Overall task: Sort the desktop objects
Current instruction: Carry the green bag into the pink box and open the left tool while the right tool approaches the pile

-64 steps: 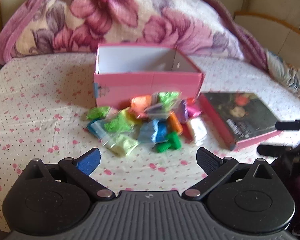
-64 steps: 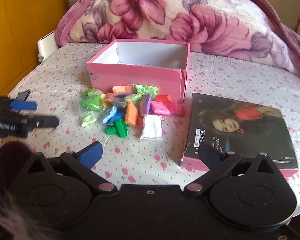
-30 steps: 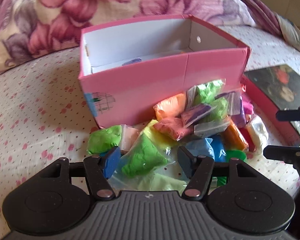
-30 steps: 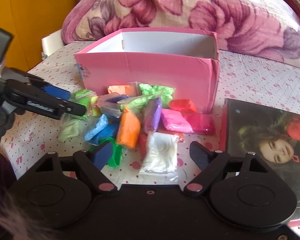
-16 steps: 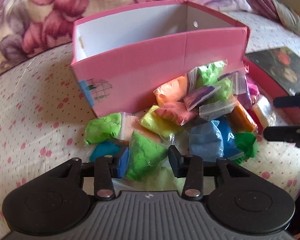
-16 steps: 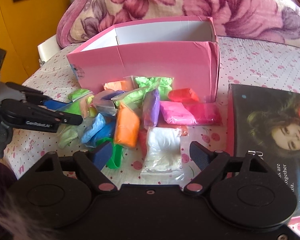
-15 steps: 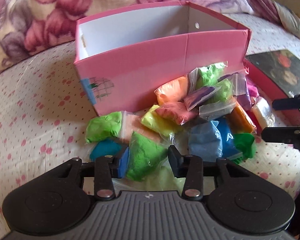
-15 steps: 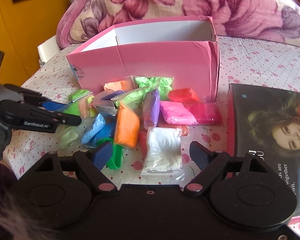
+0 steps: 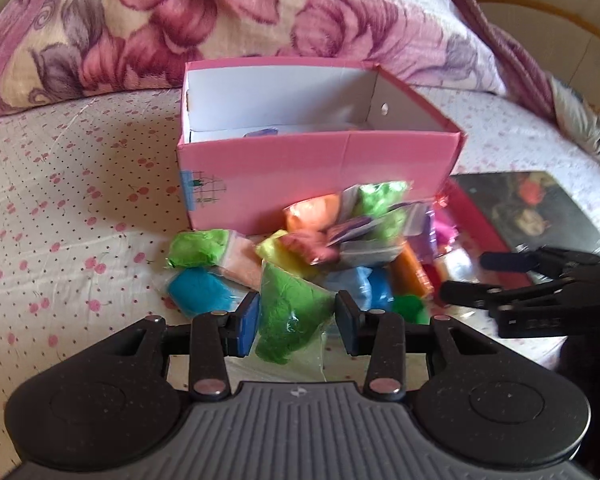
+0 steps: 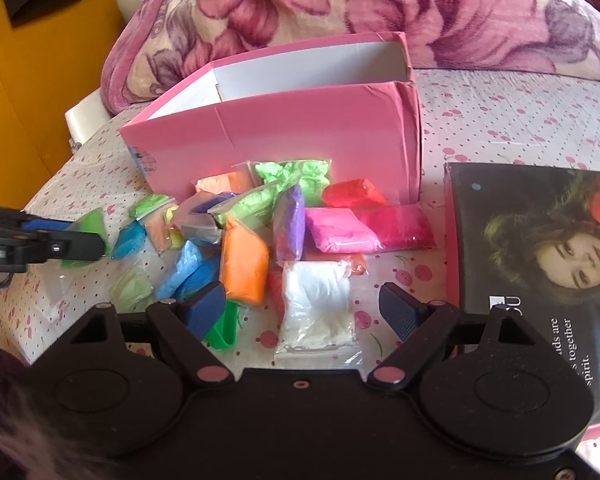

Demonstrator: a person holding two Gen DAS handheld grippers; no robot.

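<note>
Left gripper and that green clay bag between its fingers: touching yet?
Touching. The left wrist view shows the left gripper with both pads pressed against the green clay bag, no gap either side; the right wrist view agrees.

- The left wrist view looks forward from just behind the left hand-held gripper [image 9: 296,322], low and close over the bed [image 9: 60,208], facing the long side of the pink box [image 9: 312,178] almost square-on.
- The right wrist view sits behind the right hand-held gripper [image 10: 302,310], slightly higher and further right, facing the pink box [image 10: 276,140] at a slant, with the book [image 10: 540,264] close on its right.
- Both views share the pile of clay packets [image 9: 340,252] [image 10: 260,232], the box, the book [image 9: 532,208] and the floral blanket [image 9: 220,20] behind.
- Each view catches the other gripper at its edge.
</note>
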